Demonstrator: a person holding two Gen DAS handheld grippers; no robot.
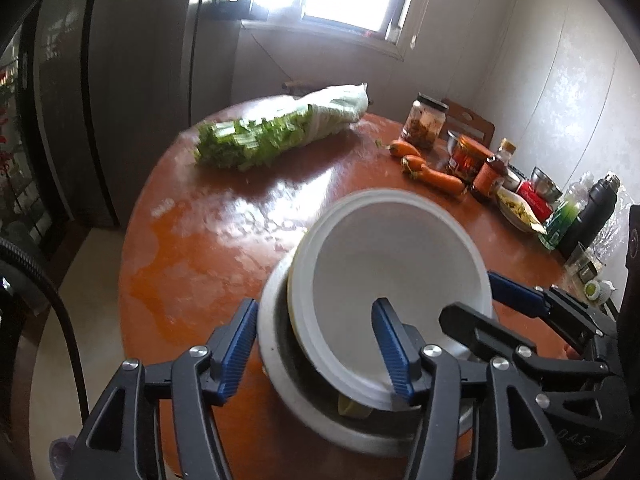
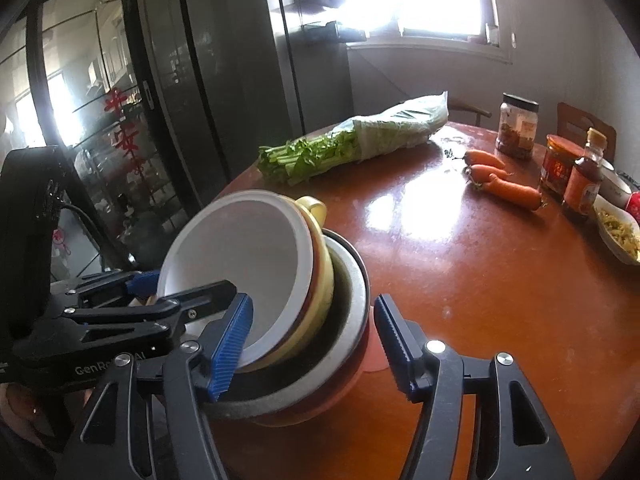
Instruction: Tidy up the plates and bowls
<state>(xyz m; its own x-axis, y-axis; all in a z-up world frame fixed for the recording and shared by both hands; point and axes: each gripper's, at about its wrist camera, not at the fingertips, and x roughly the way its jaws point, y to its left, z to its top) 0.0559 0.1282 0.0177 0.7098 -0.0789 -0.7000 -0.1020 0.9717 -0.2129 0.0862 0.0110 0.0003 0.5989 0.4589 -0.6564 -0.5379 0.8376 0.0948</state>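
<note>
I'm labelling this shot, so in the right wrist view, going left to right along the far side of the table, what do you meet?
Bagged greens → carrots → dark-lidded jar → red-labelled jar → sauce bottle → dish of yellowish food.

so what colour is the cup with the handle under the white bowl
Pale yellow cup, clearest in the right wrist view.

A tilted white bowl [image 2: 236,256] rests in a yellow cup [image 2: 316,240] inside a metal bowl [image 2: 352,304] on a round table [image 2: 500,300], straddled by the right gripper [image 2: 314,344], jaws apart; carrots [image 2: 500,180] and bagged greens [image 2: 352,140] lie beyond.
</note>
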